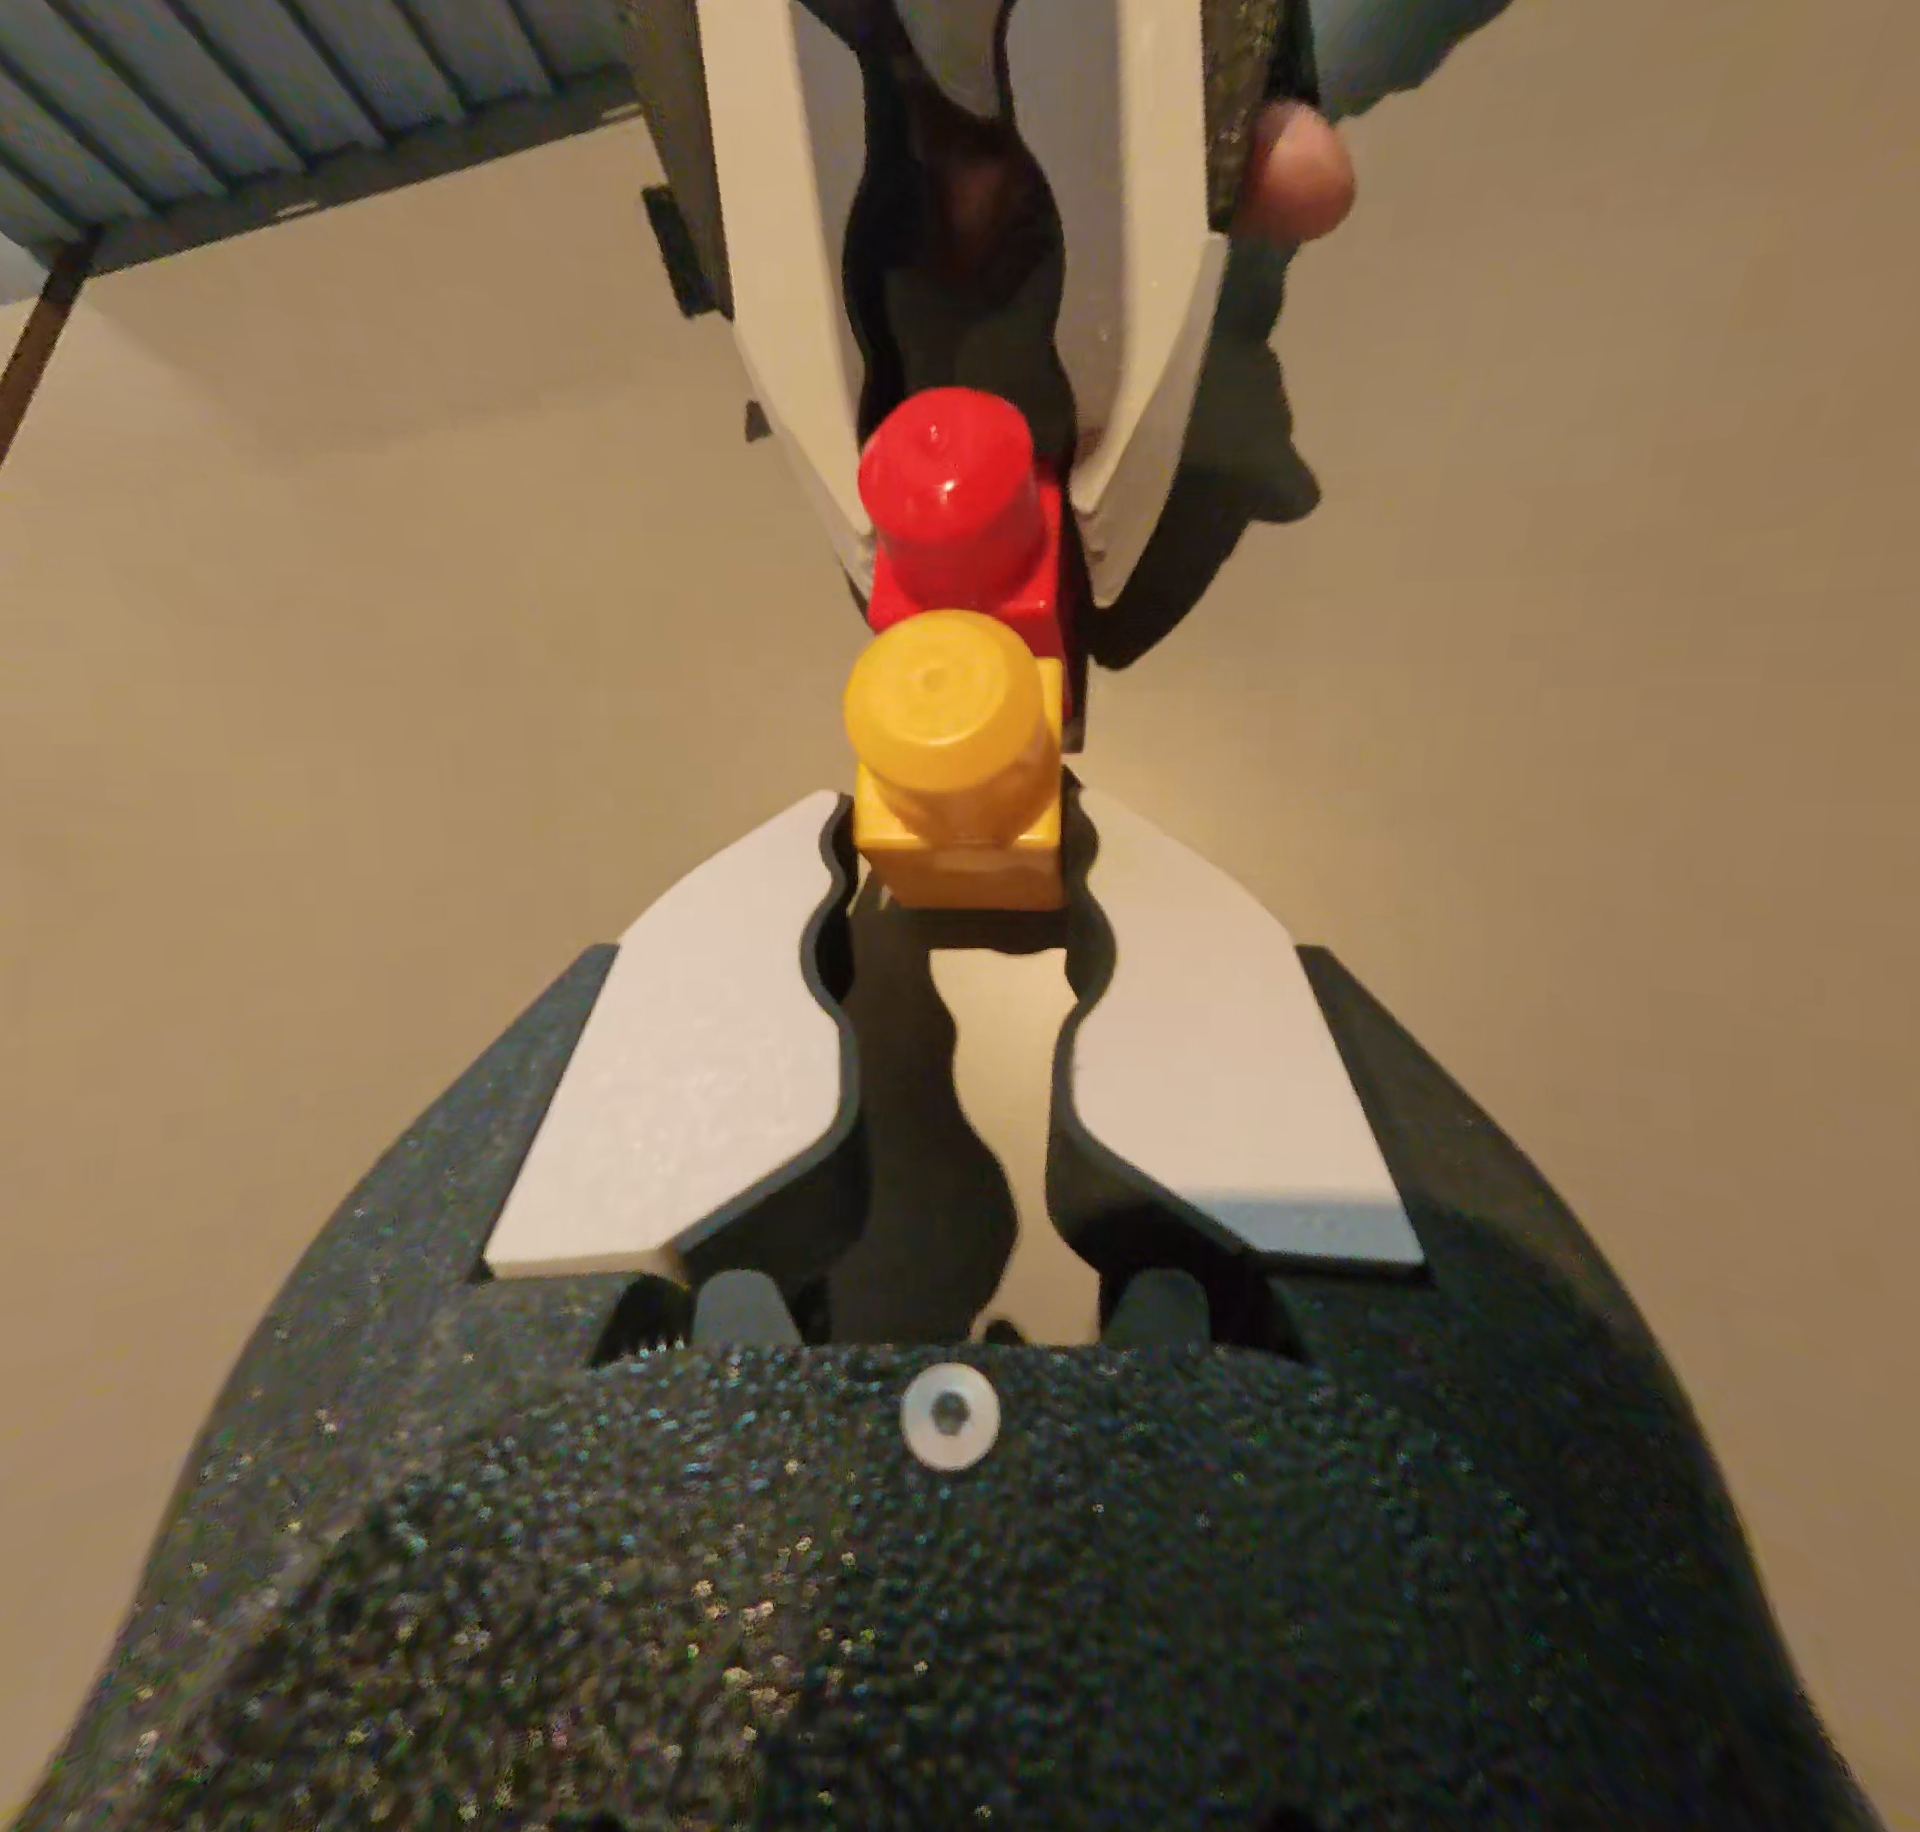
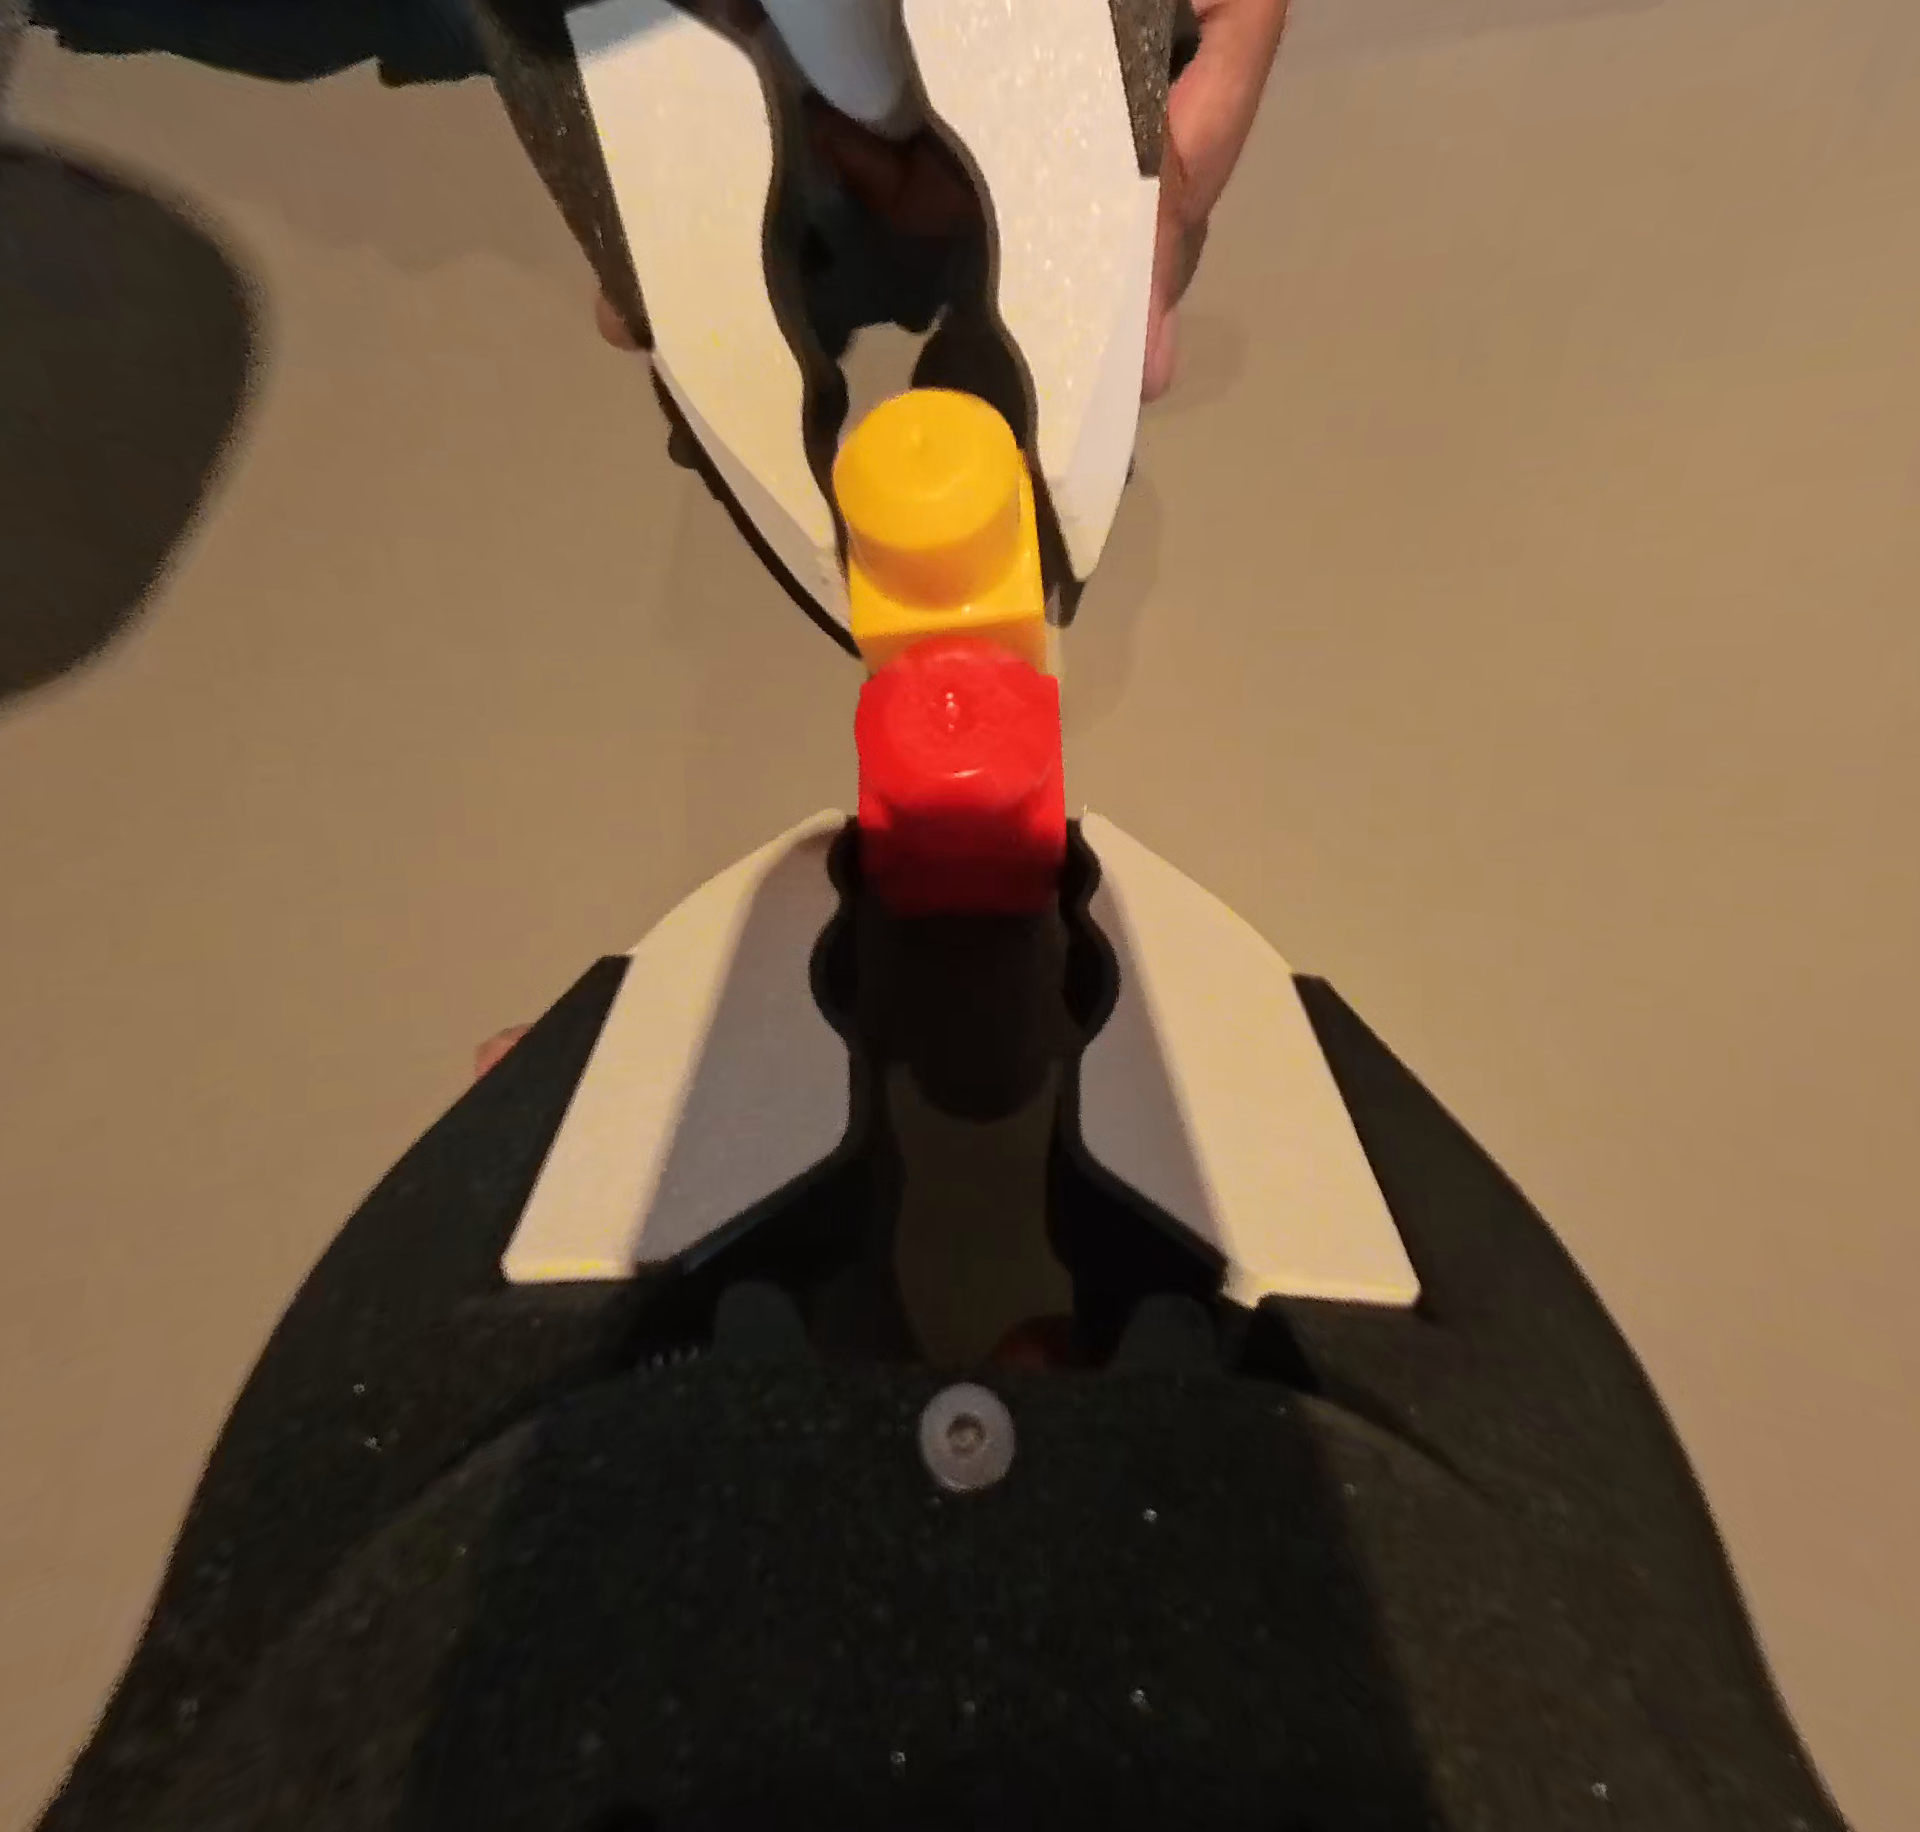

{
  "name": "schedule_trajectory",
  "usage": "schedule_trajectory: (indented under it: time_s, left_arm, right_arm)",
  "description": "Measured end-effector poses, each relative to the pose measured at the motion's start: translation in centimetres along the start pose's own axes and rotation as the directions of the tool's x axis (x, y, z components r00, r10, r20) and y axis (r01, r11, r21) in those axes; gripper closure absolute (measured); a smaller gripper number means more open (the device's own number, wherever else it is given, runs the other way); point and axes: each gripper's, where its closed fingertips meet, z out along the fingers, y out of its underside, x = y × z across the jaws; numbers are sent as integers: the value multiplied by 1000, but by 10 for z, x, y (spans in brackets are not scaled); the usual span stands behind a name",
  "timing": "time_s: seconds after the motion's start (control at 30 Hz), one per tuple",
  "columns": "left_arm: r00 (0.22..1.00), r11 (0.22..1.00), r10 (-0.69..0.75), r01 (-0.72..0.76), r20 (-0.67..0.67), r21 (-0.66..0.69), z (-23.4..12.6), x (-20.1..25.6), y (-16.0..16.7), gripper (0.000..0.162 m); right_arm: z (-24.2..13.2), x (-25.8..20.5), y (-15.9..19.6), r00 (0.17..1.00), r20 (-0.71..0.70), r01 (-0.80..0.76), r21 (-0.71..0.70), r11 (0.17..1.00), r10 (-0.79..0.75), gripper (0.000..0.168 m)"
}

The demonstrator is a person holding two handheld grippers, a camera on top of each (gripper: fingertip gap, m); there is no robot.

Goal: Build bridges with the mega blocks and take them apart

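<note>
In the left wrist view my left gripper (image 1: 961, 826) is shut on a yellow one-stud block (image 1: 956, 795). Facing it, my right gripper (image 1: 977, 556) is shut on a red one-stud block (image 1: 961, 525). The two blocks sit side by side, touching or nearly touching, studs up, over the beige table. In the right wrist view my right gripper (image 2: 961, 847) holds the red block (image 2: 956, 785) between its tips, and the left gripper (image 2: 951, 577) holds the yellow block (image 2: 940, 535) just beyond it.
A beige tabletop (image 1: 364, 743) fills both views. A grey ribbed panel (image 1: 260, 47) runs along the far left edge in the left wrist view. A person's hands (image 2: 1205, 151) hold the grippers. A dark shadowed shape (image 2: 94, 411) lies at left in the right wrist view. Left tips to right tips: about 4 cm. The grey ribbed panel (image 1: 260, 47) is about 30 cm from my right fingertips.
</note>
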Motion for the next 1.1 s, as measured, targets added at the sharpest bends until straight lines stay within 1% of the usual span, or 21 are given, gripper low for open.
schedule_trajectory:
  time_s: [0.03, 0.2, 0.47, 0.6, 0.63, 0.67, 0.73, 0.8, 0.87, 0.93, 1.0, 1.1]
  left_arm:
    - [1000, 1000, -2, 2, -6, 0, -1, 3, 0, 125]
    - [1000, 1000, -24, 24, -4, -3, -5, 7, 3, 125]
    - [999, 999, -44, 43, -28, -11, -6, 10, 5, 125]
    - [999, 998, -30, 28, -34, -58, -3, 12, 10, 124]
    - [999, 998, -31, 29, -39, -58, -3, 13, 10, 124]
    - [999, 998, -36, 34, -36, -58, -3, 12, 10, 122]
    - [998, 997, -51, 49, -28, -60, -5, 11, 12, 111]
    - [998, 996, -68, 67, -15, -67, -11, 13, 17, 105]
    - [996, 994, -91, 92, 22, -65, -24, 13, 21, 100]
    - [990, 993, -109, 112, 92, -26, -49, 10, 18, 99]
    - [974, 989, -145, 141, 177, 32, -87, 4, 12, 100]
    - [910, 973, -229, 203, 345, 109, -165, -18, 10, 103]
  right_arm:
    - [2, 0, -2, 1000, 2, 5, 2, 1000, -5, 131]
    - [9, -7, -8, 999, 40, 23, 13, 1000, -23, 131]
    - [12, -9, -10, 998, 35, 43, 15, 999, -44, 131]
    - [13, -11, -10, 998, 49, 47, 15, 999, -48, 131]
    - [14, -11, -8, 998, 49, 49, -1, 999, -49, 129]
    - [15, -11, -5, 998, 45, 54, -21, 998, -53, 123]
    - [17, -12, -2, 997, 38, 70, -41, 997, -68, 114]
    - [17, -12, -1, 997, 30, 74, -45, 996, -72, 108]
    - [15, -11, -2, 998, 22, 60, -30, 998, -60, 104]
    - [12, -10, -3, 999, 22, 44, -5, 999, -44, 104]
    - [10, -9, -4, 999, 26, 25, 12, 1000, -25, 104]
    - [9, -8, -5, 999, 31, 10, 22, 1000, -11, 105]
